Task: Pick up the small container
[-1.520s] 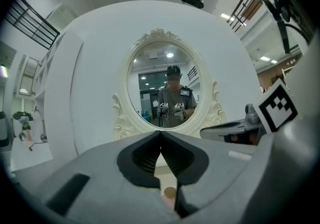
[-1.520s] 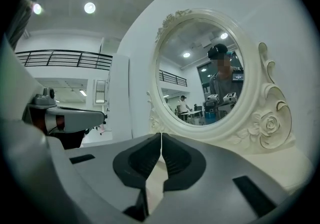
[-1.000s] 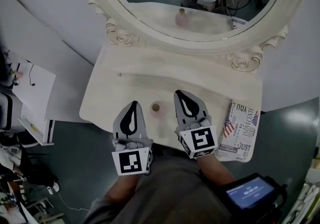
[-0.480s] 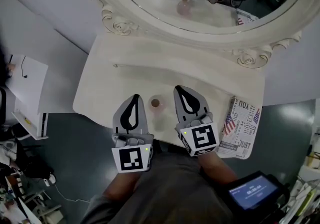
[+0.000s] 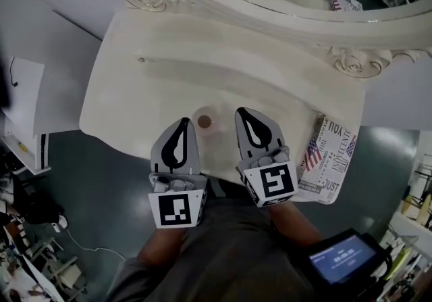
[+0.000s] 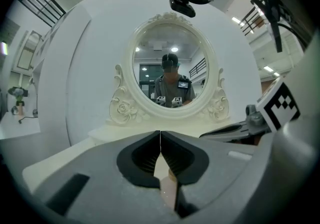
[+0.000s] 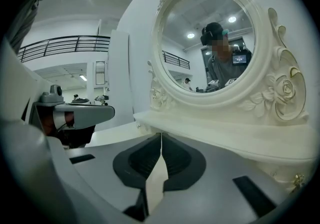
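Observation:
The small container [image 5: 204,121], a pale pink bottle with a brown round top, stands near the front edge of the cream vanity table [image 5: 135,91]. My left gripper [image 5: 183,120] lies just left of it and my right gripper [image 5: 241,111] just right, so the bottle sits between the two, apart from both. Each gripper is shut and holds nothing. In the left gripper view the shut left gripper [image 6: 160,133] fills the foreground, and a slice of the pink container [image 6: 169,188] shows through the gap lower down. The right gripper view shows the right gripper [image 7: 161,135] shut over the tabletop.
An oval mirror in a carved cream frame [image 5: 351,61] rises at the table's back. A folded newspaper [image 5: 327,159] lies on the table's right end. A white cabinet [image 5: 27,111] stands at the left. A device with a lit screen [image 5: 341,253] hangs at the person's right.
Both grippers have sunk toward the tabletop, still shut and flanking the bottle. The head view has tipped down, so less of the mirror shows.

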